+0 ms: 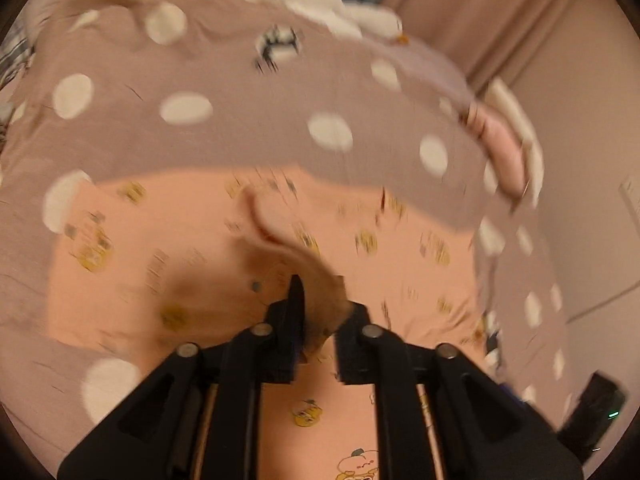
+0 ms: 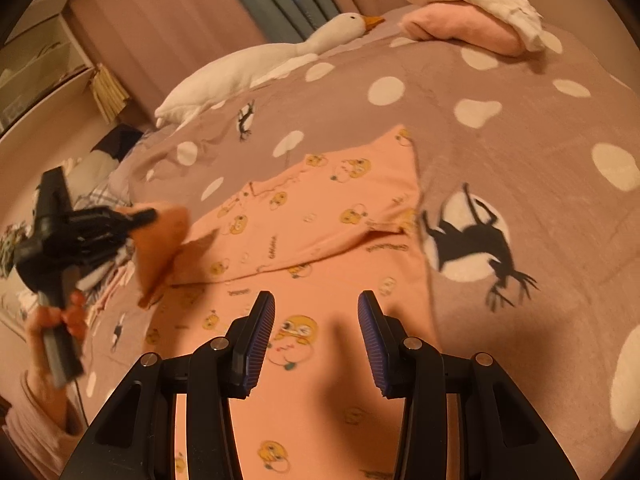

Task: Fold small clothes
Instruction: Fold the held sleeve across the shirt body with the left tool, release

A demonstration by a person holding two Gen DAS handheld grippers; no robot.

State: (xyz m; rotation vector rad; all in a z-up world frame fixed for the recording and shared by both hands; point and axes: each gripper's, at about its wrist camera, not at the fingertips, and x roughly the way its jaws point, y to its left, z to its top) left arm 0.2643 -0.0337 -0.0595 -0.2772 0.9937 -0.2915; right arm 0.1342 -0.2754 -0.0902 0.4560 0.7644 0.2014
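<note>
The peach pyjama garment (image 2: 320, 216) with yellow cartoon faces lies spread on the bed's polka-dot blanket (image 2: 520, 152), one fold already laid across its middle. The left claw (image 2: 148, 216) has a corner of the cloth between its narrow jaws and holds it lifted at the garment's left side; from its own wrist view the fabric (image 1: 320, 296) bunches between the fingers, though blur hides how firmly. The right claw (image 2: 316, 332) hovers over the near part of the garment, jaws standing partly wide and empty.

The main risk, as I judge it: the pinch is thin and on a corner only, so a quick swing could pull the cloth free or drag the whole garment sideways, undoing the fold, since nothing pins it down. The lifted flap could also land crooked or rucked.

Room is ample to the right and ahead on the blanket. The blanket's left edge is near the lifted corner. The plush goose (image 2: 280, 52) and the folded pink and white clothes (image 2: 472, 20) sit well apart at the far side
</note>
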